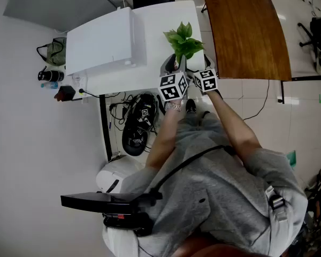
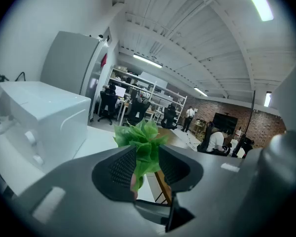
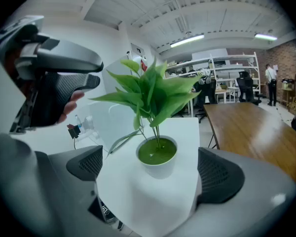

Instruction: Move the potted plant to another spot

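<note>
Plant in white pot upright near desk corner, flanked without contact by wide-spread jaws of right gripper, with left gripper just beside, jaws parted only narrowly and holding nothing, green leaves visible through the gap, white box behind.

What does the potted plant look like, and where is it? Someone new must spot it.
Start at the white table beside the long wooden table. On its corner nearest the person, to the right of the big white box in the head view, stands the potted plant. It is the only green thing there: broad pointed leaves in a small round white pot.
</note>
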A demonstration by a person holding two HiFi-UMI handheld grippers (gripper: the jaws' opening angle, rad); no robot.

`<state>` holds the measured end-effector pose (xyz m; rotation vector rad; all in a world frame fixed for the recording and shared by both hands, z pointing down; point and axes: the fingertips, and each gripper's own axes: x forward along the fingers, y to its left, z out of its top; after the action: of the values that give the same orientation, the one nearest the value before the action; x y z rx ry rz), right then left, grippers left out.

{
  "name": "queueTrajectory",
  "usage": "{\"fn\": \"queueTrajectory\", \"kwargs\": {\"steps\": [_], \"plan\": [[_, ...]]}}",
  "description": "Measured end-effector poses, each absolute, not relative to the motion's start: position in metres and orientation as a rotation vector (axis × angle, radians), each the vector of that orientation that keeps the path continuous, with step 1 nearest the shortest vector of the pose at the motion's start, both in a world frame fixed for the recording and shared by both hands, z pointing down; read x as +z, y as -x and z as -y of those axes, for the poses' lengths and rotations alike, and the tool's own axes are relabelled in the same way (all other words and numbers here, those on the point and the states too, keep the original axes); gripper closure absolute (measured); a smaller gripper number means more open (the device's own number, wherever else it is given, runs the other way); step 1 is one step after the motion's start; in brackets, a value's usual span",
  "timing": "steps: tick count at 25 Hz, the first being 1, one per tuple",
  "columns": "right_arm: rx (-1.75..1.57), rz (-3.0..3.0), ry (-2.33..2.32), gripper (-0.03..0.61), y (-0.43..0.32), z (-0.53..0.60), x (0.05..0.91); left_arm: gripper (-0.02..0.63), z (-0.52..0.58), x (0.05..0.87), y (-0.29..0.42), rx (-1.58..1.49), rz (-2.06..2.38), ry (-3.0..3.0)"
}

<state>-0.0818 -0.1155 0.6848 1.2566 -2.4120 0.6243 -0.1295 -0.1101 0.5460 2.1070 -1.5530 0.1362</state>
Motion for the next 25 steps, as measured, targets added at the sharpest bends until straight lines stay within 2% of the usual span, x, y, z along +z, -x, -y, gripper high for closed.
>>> {"fn": "queueTrajectory", "kwargs": {"steps": [7,15,25], "plan": [[0.581,2.384,-1.194,-0.005,0.099,0.151,0.735,0.462,0.143,0.537,0.143,0.112,1.614,-2.079],[0.404,2.422,-1.052,-0.006,0.141,0.180,0.760,0.466,0.142,0.563,0.216,0.109,1.830,-1.881],[0.464,2.461,-1.063,0.017,0.137,0.188,0.761,0.476,0.141,0.580,0.210,0.131,1.790,-1.879]]}}
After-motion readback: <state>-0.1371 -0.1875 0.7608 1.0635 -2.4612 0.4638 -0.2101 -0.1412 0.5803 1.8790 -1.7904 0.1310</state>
